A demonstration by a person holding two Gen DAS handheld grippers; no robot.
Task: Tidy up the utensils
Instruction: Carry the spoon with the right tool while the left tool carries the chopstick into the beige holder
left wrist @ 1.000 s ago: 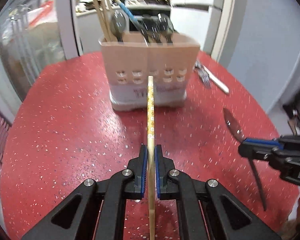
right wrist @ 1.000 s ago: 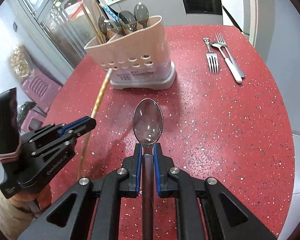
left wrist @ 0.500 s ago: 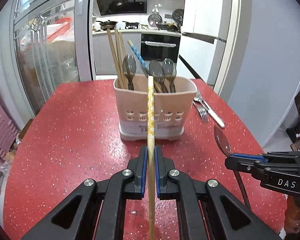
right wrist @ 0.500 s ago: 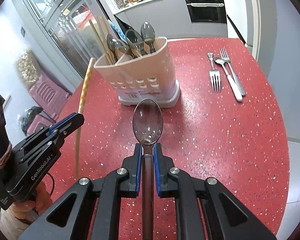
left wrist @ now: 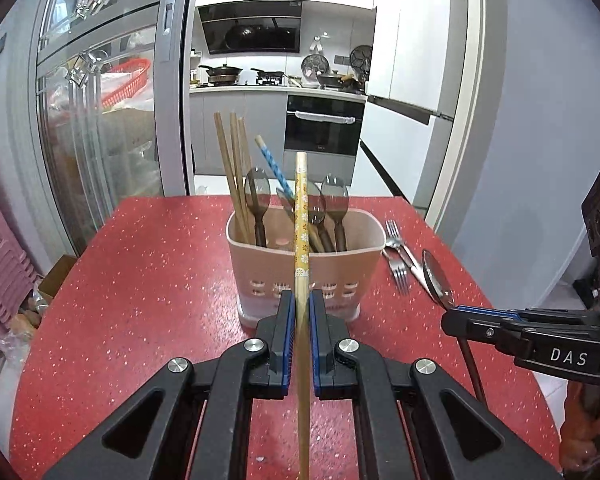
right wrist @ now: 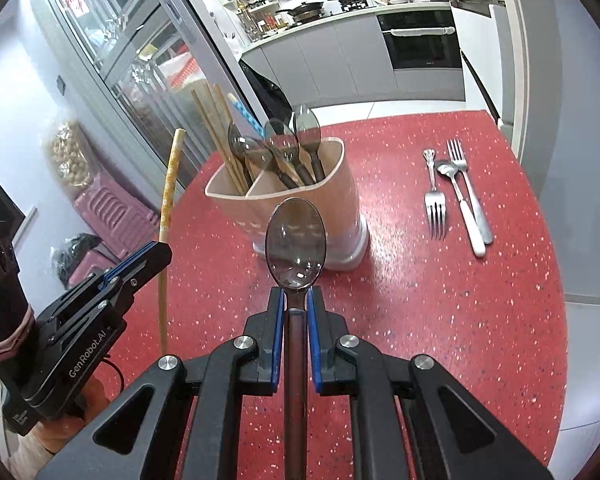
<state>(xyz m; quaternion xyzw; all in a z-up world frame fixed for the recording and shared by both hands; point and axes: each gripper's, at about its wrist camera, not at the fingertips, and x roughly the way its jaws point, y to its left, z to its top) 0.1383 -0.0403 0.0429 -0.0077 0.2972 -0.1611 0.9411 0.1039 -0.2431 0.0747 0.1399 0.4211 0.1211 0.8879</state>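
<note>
My left gripper [left wrist: 301, 300] is shut on a yellow flower-patterned chopstick [left wrist: 301, 216] that points up toward the pink utensil holder [left wrist: 304, 268]. The right gripper [right wrist: 292, 296] is shut on the dark handle of a spoon [right wrist: 295, 236], whose bowl stands in front of the same holder [right wrist: 324, 200]. Chopsticks and several spoons stand in the holder's two compartments. Each gripper shows in the other's view: the left gripper [right wrist: 156, 248] with its chopstick [right wrist: 168, 192], the right gripper [left wrist: 452, 316] with its spoon [left wrist: 438, 280]. Both are lifted above the red table [left wrist: 140, 280].
Two forks and a small spoon [right wrist: 456, 196] lie side by side on the table right of the holder; in the left wrist view these utensils [left wrist: 398, 256] are partly hidden behind the spoon. A glass cabinet [left wrist: 100, 120] stands left, pink stools [right wrist: 108, 208] beside the table, kitchen counters behind.
Both grippers have risen and tilted up with their utensils, so the holder now sits lower in each view and the kitchen behind shows. Neither grip has changed.
</note>
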